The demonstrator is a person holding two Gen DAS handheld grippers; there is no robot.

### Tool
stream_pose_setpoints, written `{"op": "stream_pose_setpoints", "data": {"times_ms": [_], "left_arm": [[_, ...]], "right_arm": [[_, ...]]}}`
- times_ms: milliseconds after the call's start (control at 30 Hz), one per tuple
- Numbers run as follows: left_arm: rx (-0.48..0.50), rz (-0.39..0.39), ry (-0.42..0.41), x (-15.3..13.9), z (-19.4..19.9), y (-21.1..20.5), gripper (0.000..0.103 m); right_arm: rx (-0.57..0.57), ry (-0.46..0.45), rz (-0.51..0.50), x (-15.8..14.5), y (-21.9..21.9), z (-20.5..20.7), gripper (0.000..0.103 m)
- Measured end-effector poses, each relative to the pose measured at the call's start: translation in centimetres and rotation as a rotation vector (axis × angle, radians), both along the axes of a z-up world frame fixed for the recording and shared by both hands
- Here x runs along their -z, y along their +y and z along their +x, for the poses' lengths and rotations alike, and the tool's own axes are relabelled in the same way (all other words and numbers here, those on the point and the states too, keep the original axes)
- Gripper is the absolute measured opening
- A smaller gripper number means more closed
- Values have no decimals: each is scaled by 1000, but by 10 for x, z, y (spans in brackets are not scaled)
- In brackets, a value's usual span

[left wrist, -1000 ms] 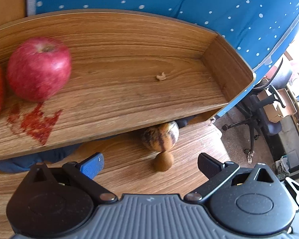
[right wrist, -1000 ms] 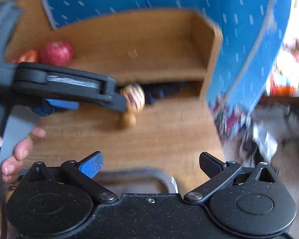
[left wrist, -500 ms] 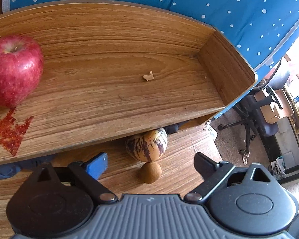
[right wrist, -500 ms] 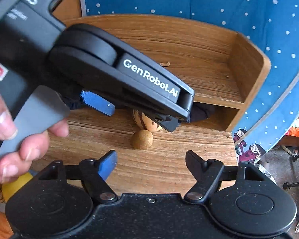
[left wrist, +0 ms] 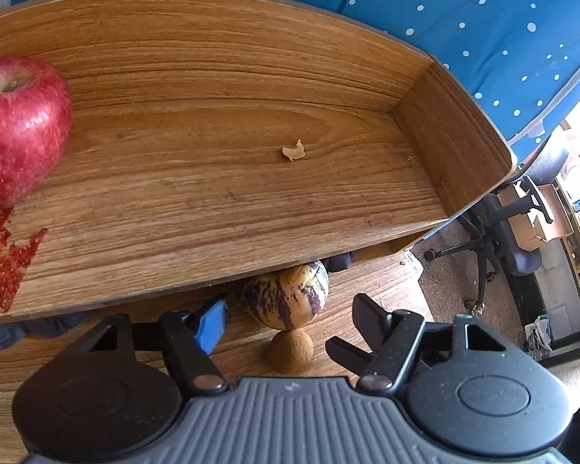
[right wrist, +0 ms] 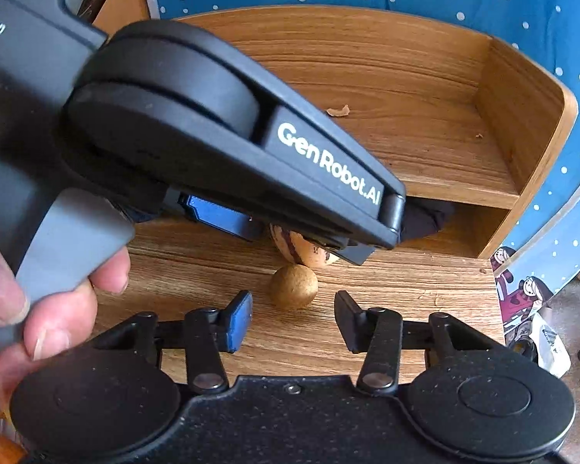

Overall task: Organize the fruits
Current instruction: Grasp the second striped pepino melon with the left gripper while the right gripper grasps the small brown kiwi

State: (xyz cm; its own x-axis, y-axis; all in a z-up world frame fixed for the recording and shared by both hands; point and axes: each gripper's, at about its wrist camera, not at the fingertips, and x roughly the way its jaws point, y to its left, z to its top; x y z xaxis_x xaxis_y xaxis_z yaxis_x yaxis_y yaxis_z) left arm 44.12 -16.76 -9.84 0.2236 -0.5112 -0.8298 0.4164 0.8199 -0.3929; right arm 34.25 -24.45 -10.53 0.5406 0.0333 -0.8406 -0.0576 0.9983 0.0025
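Two tools over a wooden surface (right wrist: 425, 309), both gaping wide with nothing between the fingers.

Left tool (left wrist: 288, 319) hangs low at the front edge of a wooden shelf (left wrist: 212, 201), fingers either side of a striped melon (left wrist: 286, 297) without visibly touching it. Melon sits on the surface, half tucked under the shelf edge. Just in front of it, touching or nearly so, a small round brown fruit (left wrist: 290, 350). Up on the shelf, far left, a red apple (left wrist: 15, 131) standing stem up, beside a red stain (left wrist: 4, 259). Mid-shelf, a small pale scrap (left wrist: 294, 151). Behind the shelf, blue dotted cloth (left wrist: 464, 11). Off to the right, an office chair (left wrist: 510, 228) on the floor.

Right tool (right wrist: 293, 315) behind the left tool, fingers spread, aimed at the brown fruit but short of it. Across the right wrist view, the left tool's body fills the upper left, held by a hand (right wrist: 38, 301) at the left edge. Under the shelf, a dark cloth (right wrist: 425, 218) bunched beside the melon.
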Motion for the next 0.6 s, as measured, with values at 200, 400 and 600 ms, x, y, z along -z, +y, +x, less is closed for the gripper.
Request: {"op": "stream_pose_setpoints", "data": {"times_ms": [200,400,600], "left_arm": [[-23,10,12,8,4,-4,64],[-32,4,15,9,5,1,55],[-24,-2,14,9,-2,6,55]], "right_arm": [[15,-3,23,5,-5,6,36],[7,-16,30,6,-4,4,30],[8,-18,38,3,-3,-4,30]]}}
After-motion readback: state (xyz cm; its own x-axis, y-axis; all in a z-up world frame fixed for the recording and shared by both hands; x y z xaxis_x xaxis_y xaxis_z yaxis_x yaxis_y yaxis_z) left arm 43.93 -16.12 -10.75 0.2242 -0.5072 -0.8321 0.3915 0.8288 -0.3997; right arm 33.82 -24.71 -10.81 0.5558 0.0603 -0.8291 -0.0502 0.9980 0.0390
